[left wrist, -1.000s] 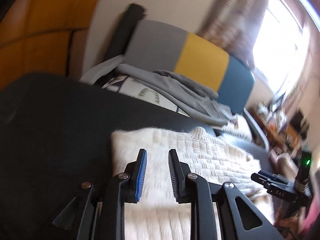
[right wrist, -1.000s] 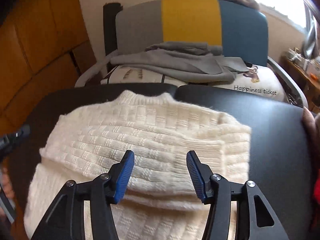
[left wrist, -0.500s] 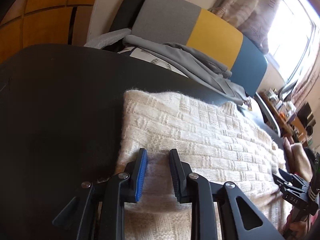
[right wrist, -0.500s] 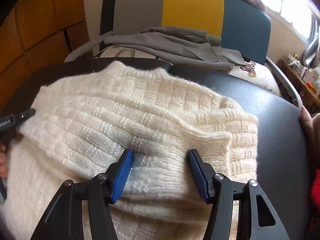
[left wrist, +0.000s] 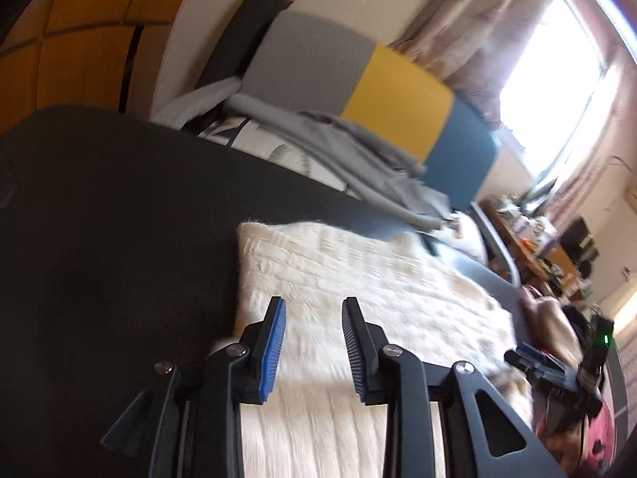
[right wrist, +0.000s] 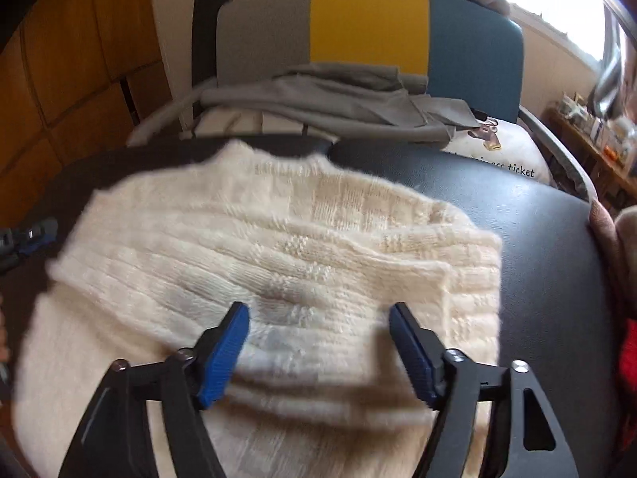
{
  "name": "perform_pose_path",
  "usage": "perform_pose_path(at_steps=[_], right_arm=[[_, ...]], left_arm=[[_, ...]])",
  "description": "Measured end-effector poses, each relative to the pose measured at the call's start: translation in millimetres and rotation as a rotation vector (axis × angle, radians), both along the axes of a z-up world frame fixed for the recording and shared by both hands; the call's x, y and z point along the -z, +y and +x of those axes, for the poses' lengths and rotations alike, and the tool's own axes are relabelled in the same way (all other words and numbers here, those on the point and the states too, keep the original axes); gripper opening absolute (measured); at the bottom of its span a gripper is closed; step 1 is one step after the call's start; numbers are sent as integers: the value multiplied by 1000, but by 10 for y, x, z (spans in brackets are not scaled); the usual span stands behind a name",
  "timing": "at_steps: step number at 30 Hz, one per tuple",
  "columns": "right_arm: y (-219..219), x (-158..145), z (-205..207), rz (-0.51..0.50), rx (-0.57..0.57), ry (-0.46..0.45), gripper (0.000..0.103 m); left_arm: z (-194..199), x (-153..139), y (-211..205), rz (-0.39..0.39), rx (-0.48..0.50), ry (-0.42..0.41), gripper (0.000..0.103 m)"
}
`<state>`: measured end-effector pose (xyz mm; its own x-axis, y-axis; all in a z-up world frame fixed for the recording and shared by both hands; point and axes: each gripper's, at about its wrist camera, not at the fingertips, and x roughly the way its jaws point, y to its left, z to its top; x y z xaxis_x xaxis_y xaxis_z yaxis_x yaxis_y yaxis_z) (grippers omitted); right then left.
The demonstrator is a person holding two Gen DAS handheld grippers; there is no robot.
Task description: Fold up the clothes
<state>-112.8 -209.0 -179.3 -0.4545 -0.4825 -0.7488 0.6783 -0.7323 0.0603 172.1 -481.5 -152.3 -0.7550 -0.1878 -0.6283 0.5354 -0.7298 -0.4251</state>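
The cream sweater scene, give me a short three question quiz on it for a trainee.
1. True or false: the right tongs are clamped on the cream sweater.
2. What lies on the chair behind the table?
3. Which tongs stand wider apart: A left, B right?

Key: 1 false, both are opening, pinching nothing. 2 a grey garment. 3 B.

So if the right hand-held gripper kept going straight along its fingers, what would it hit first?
Most likely the cream knit sweater on the dark table: the right hand-held gripper, jaws opening, points down onto its folded part. Exact depth is unclear.
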Motion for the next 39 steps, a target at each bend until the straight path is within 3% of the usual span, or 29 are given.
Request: perform_pose_path(at_steps=[1,3,7,14,17,20,24,26,27,28,32,37,39], right_arm=[[115,-77,49,-49,-5,-28,89],[380,-194,145,-128,-11,-86,94],[1119,-260,360,-252,14,-229,94],[2467,66,840,-337,174,-486,94],[2770,221,1009,-407,178,-579,94],[2836,358,1117,-448,156,-633,94],[2828,423,1178,-504,126,-625,90],[2807,480,1195,-536,96,-664,68],[2770,530,1211,-538,77,-693,50],[2711,602,1240,-530,65,-716,45],[2591,679,1292,-563,34,-731,45],[2457,680,1319,-537,2,-707,45],[2418,658,1327,-533,-15,-702,52]], left_arm=[[130,-34,59,-5,19,1,31],[386,-52,152,-7,44,-2,31],[924,47,298,23,79,-9,34],[1450,385,618,83,106,-112,35],[1561,481,745,111,110,-124,36],[1621,536,871,95,124,-159,36],[1719,589,966,105,146,-171,36],[1779,607,1006,112,158,-174,36],[1805,624,1020,122,161,-174,37],[1830,640,1033,132,165,-175,37],[1857,771,1095,208,206,-195,40],[1712,855,1263,177,276,-249,40],[1700,866,1285,184,283,-247,38]])
